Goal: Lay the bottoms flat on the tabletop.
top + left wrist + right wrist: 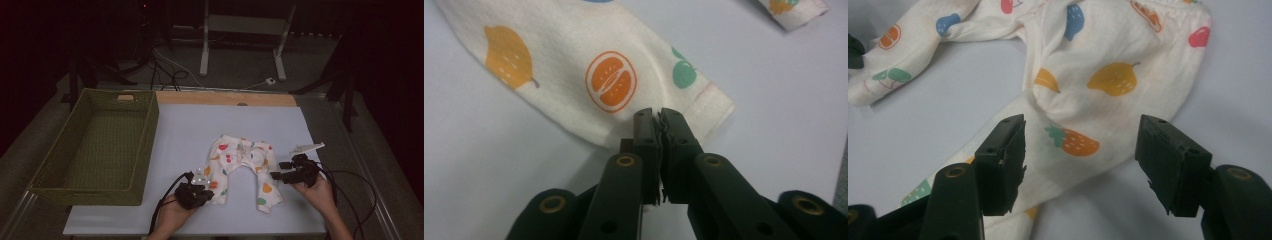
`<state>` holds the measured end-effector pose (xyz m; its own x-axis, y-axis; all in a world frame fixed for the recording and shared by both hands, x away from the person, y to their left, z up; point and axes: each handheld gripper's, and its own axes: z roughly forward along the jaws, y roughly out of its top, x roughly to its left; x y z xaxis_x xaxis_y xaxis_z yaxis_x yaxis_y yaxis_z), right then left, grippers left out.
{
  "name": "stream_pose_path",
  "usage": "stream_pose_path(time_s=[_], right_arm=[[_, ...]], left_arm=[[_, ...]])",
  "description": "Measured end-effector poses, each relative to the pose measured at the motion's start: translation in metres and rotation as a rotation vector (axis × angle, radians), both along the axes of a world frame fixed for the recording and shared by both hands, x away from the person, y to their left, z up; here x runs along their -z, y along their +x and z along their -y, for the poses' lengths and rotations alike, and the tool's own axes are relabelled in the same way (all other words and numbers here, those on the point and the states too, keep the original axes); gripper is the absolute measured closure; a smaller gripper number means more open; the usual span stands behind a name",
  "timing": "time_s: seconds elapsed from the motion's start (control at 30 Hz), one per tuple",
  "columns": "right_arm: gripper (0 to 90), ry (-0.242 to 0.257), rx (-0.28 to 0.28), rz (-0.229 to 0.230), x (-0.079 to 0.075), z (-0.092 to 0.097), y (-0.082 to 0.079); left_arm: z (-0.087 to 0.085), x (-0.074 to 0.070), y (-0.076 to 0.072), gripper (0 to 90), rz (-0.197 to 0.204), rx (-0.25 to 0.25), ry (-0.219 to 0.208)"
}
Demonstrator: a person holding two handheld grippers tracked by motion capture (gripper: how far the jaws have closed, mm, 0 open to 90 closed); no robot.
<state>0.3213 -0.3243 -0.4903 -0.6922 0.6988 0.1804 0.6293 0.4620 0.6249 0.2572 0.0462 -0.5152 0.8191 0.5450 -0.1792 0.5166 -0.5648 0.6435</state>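
Dark floor and stand legs surround a table covered by a pale sheet (180, 125), on which a small pair of fruit-print baby trousers (243, 155) lies flat near the middle, waistband away from the person and both legs pointing toward them. A woven green basket (145, 145) sits empty at the table's left side, well apart from the garment. At the cuff of one trouser leg, the left gripper (656, 114) has its jaws pressed together; in the left gripper view the hem fabric sits right at the tips and seems pinched between them, just beside the orange-slice print. Over the other leg, the right gripper (1080, 145) holds its jaws well apart, straddling the cloth near the strawberry print without pressing on it. The step in hand looks like taking hold of both legs, probably to fold or lift the trousers. Next, I judge, the right jaws need to drop onto the fabric and close, catching both layers, before either hand lifts, or the leg will slip free and bunch.
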Motion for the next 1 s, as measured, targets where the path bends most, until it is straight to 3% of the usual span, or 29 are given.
stream_pose_path(time_s=[0.17, 0.23, 0.3, 0.43, 0.7, 0.8, 0.9, 1.0], right_arm=[[36.7, -0.006, -0.007, 0.003, -0.001, -0.003, 0.001], [36.7, -0.004, -0.004, 0.001, -0.002, -0.004, 0.001], [36.7, -0.007, -0.009, 0.003, -0.002, -0.005, 0.001], [36.7, -0.011, -0.013, 0.001, -0.001, -0.005, 0.002], [36.7, -0.007, -0.009, 0.000, -0.001, -0.005, 0.002], [36.7, -0.003, -0.013, -0.002, 0.000, -0.006, 0.002], [36.7, -0.008, -0.013, -0.004, -0.001, -0.006, 0.002], [36.7, -0.004, -0.011, -0.004, -0.001, -0.005, 0.002]], left_arm=[[-0.008, -0.012, 0.002, 89.0, 0.021, -0.024, -0.028], [-0.014, -0.015, 0.003, 89.1, 0.011, -0.040, -0.055], [-0.020, -0.016, 0.004, 89.0, 0.018, -0.061, -0.054], [-0.037, -0.013, 0.011, 89.0, 0.001, -0.172, -0.081], [-0.053, 0.005, 0.030, 88.8, -0.030, -0.370, -0.042], [-0.050, 0.007, 0.034, 87.4, -0.029, -0.392, -0.031], [-0.048, 0.002, 0.035, 82.6, -0.019, -0.382, -0.016], [-0.048, -0.005, 0.034, 79.2, -0.013, -0.362, -0.028]])
